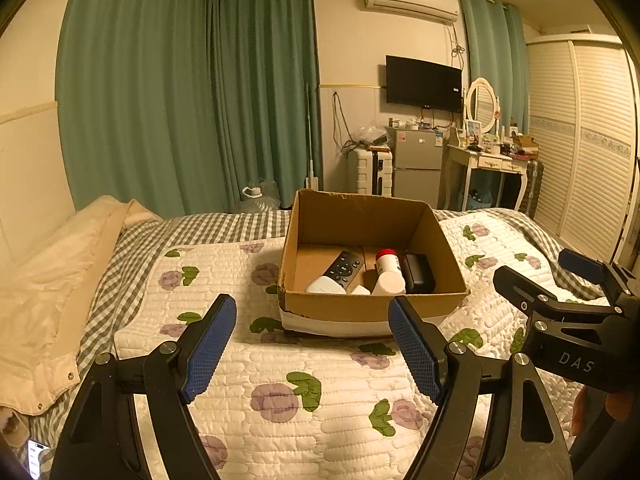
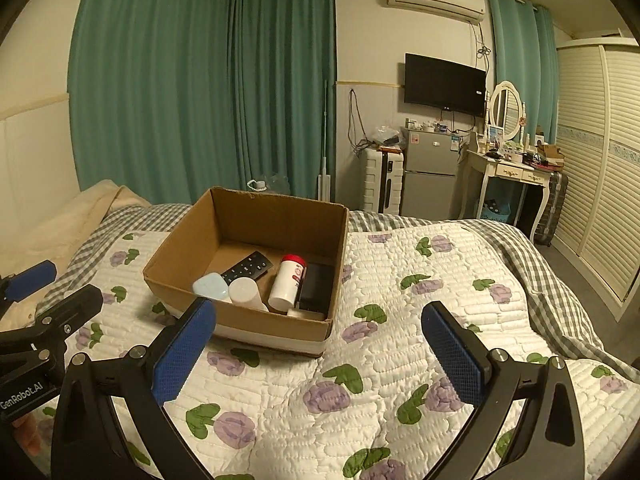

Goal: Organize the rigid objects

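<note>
One cardboard box (image 2: 280, 326), one remote (image 2: 249, 267) (black), two bottles (image 2: 287, 282).

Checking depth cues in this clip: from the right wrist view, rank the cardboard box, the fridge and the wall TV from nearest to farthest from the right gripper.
1. Cardboard box: on the bed quilt, just ahead and left of the open right gripper.
2. Fridge: on the floor beyond the bed's far edge, against the wall.
3. TV: mounted on the wall above the fridge, farthest.

box (image 2: 240, 320) on quilt (image 2: 400, 320) | remote (image 2: 248, 267), bottle (image 2: 287, 282) in box
</note>
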A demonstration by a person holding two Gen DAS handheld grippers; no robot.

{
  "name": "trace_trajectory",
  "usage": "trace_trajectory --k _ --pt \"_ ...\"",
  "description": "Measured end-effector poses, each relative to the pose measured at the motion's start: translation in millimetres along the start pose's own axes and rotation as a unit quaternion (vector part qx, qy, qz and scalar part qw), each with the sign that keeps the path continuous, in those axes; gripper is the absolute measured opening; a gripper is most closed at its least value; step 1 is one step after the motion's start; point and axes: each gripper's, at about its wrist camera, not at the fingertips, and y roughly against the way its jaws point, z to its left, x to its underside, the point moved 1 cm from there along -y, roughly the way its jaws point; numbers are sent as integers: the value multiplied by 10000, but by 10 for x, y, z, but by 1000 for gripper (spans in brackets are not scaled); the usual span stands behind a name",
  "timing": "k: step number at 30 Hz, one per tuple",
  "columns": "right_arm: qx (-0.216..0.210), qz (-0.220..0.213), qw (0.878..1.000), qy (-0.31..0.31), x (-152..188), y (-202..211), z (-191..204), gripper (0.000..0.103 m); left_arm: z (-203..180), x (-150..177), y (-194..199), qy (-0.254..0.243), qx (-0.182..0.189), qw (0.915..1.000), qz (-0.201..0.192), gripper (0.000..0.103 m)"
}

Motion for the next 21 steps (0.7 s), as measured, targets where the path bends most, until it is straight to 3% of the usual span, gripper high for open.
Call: trace_trajectory --k 21 --pt "37 31 10000 71 12 -1 16 103 2 12 -8 3 48 10000 55 81"
